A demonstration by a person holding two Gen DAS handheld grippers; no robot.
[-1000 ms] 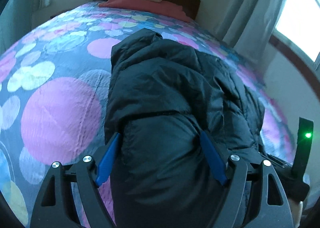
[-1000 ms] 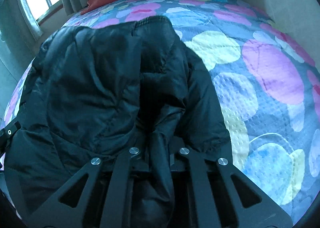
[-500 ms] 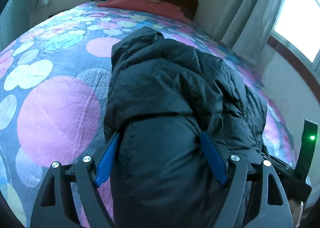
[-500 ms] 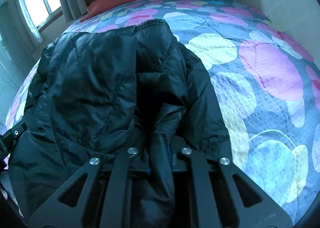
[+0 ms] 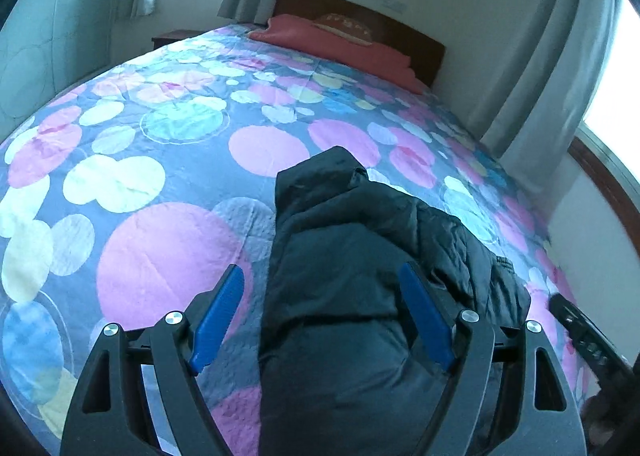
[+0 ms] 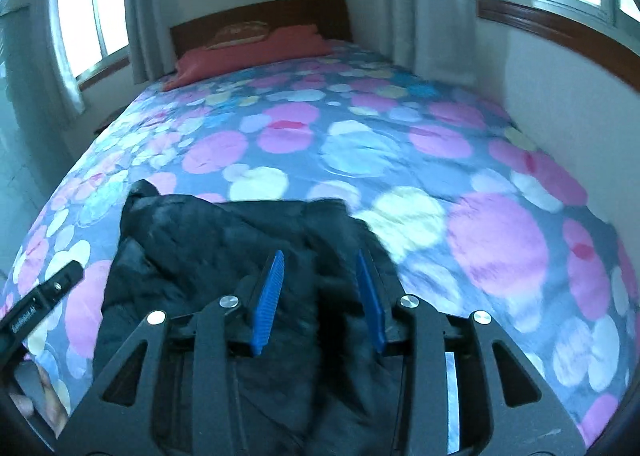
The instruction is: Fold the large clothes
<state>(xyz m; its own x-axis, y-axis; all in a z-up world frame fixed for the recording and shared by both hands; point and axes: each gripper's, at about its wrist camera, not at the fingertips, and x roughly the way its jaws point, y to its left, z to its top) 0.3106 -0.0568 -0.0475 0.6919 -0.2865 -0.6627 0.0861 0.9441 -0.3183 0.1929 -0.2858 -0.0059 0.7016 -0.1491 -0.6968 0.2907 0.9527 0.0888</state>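
A black puffer jacket (image 5: pixel 360 276) lies bunched lengthwise on the dotted bedspread (image 5: pixel 160 160) near the foot of the bed. My left gripper (image 5: pixel 320 276) is open above it, blue pads wide apart, with the jacket's left part below them. In the right wrist view the jacket (image 6: pixel 208 240) lies low in the frame. My right gripper (image 6: pixel 320 260) is open above it, blue pads apart, nothing held between them.
Red pillows (image 5: pixel 340 44) lie against the dark headboard (image 6: pixel 260 20). Curtained windows flank the bed. A wall (image 6: pixel 568 96) runs along the bed's right side. The other gripper's body shows at the frame edges (image 5: pixel 588 340) (image 6: pixel 40 304).
Both grippers have lifted and pulled back from the jacket. The right gripper was shut on a jacket fold and is now open. The jacket has dropped onto the bed.
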